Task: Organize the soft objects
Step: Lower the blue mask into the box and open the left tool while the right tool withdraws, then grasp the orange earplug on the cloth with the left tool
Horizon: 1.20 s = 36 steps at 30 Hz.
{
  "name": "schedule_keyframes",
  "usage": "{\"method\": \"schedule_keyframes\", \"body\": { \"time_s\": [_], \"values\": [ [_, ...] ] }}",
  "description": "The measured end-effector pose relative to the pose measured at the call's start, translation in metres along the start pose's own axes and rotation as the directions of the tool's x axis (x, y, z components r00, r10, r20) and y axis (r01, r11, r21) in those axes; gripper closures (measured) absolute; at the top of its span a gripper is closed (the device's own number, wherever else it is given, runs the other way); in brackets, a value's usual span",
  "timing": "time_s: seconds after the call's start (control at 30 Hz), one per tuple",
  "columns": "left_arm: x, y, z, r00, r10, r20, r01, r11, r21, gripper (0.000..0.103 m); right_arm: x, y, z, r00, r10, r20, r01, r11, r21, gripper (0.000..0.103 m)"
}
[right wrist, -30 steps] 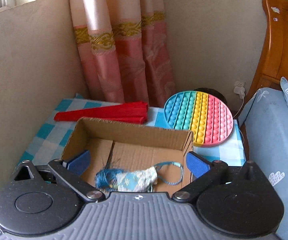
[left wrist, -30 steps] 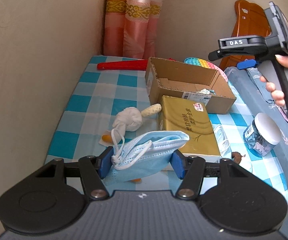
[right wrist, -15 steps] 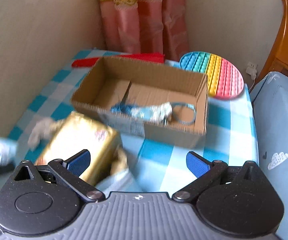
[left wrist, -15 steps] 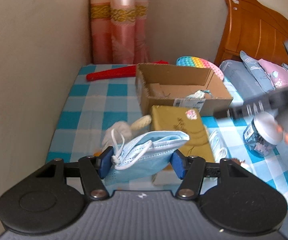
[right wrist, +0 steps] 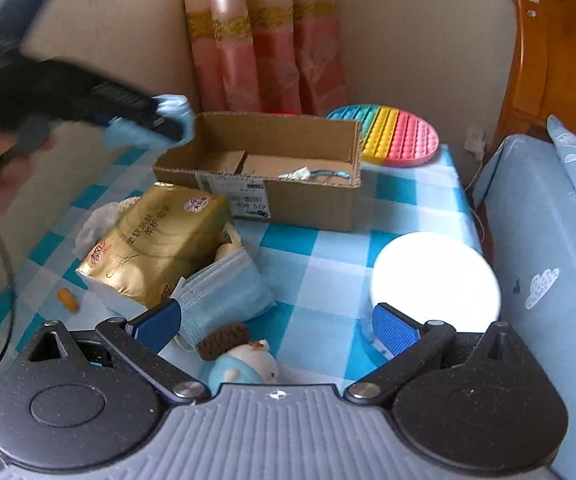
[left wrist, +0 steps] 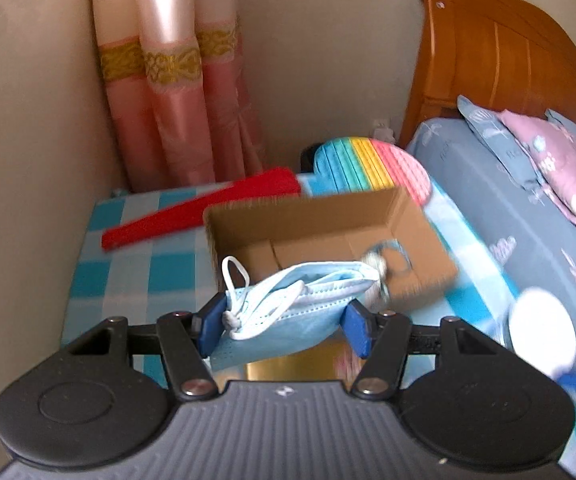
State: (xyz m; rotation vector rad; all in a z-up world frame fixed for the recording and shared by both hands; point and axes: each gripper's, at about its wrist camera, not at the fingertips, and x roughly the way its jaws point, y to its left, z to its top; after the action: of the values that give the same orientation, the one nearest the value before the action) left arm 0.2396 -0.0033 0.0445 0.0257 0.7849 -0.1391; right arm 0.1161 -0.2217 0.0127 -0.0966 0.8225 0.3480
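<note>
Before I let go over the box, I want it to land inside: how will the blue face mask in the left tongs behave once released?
The face mask sags between the left tongs, so it is probably floppy. It looks thin and light, so it may flutter rather than drop straight. Its ear loop sticks up loose and could snag a pad. It hangs near the cardboard box.

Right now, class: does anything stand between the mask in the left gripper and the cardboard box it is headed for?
Nothing visible does. The left gripper holds the blue mask just short of the open cardboard box, whose top is uncovered; only a small fabric item lies inside.
</note>
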Motion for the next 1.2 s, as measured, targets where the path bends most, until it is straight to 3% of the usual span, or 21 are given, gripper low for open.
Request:
{"method": "schedule_keyframes", "body": {
  "time_s": [0.1, 0.13, 0.2, 0.37, 0.57, 0.73, 1.07, 1.2],
  "values": [
    [0.010, -0.006, 0.016, 0.999, 0.025, 0.025, -0.026, 1.000, 0.015, 0.009, -0.011, -0.006, -0.004, 0.999, 0.008, 0.037, -0.008, 1.000, -0.003, 0.000],
    [0.011, -0.007, 0.019, 0.998, 0.036, 0.044, -0.037, 0.999, 0.012, 0.007, -0.013, -0.007, -0.005, 0.999, 0.013, 0.047, -0.012, 1.000, -0.009, 0.000],
    [0.009, -0.007, 0.020, 0.996, 0.044, 0.084, -0.044, 0.999, 0.007, 0.006, -0.013, -0.007, -0.007, 0.998, 0.019, 0.054, -0.018, 1.000, -0.020, 0.000],
    [-0.001, -0.001, 0.009, 0.996, 0.040, 0.081, -0.039, 0.999, -0.020, 0.005, -0.004, -0.006, -0.015, 0.998, 0.042, 0.039, -0.040, 0.999, -0.037, 0.000],
    [-0.030, 0.009, -0.023, 0.994, 0.060, 0.096, -0.056, 0.997, -0.048, 0.002, 0.008, 0.002, -0.032, 0.997, 0.082, -0.001, -0.082, 0.993, -0.088, 0.000],
    [-0.054, 0.016, -0.058, 0.985, 0.124, 0.121, -0.118, 0.991, -0.060, 0.001, 0.020, 0.010, -0.040, 0.994, 0.108, -0.036, -0.111, 0.987, -0.118, 0.000],
    [-0.065, 0.045, -0.135, 0.992, 0.118, 0.042, -0.110, 0.981, -0.158, 0.001, 0.050, 0.016, -0.064, 0.990, 0.073, -0.122, -0.092, 0.983, -0.156, 0.000],
    [-0.061, 0.051, -0.163, 0.994, 0.113, 0.007, -0.110, 0.978, -0.179, 0.001, 0.052, 0.019, -0.069, 0.992, 0.053, -0.112, -0.074, 0.978, -0.193, 0.000]
  ]
}}
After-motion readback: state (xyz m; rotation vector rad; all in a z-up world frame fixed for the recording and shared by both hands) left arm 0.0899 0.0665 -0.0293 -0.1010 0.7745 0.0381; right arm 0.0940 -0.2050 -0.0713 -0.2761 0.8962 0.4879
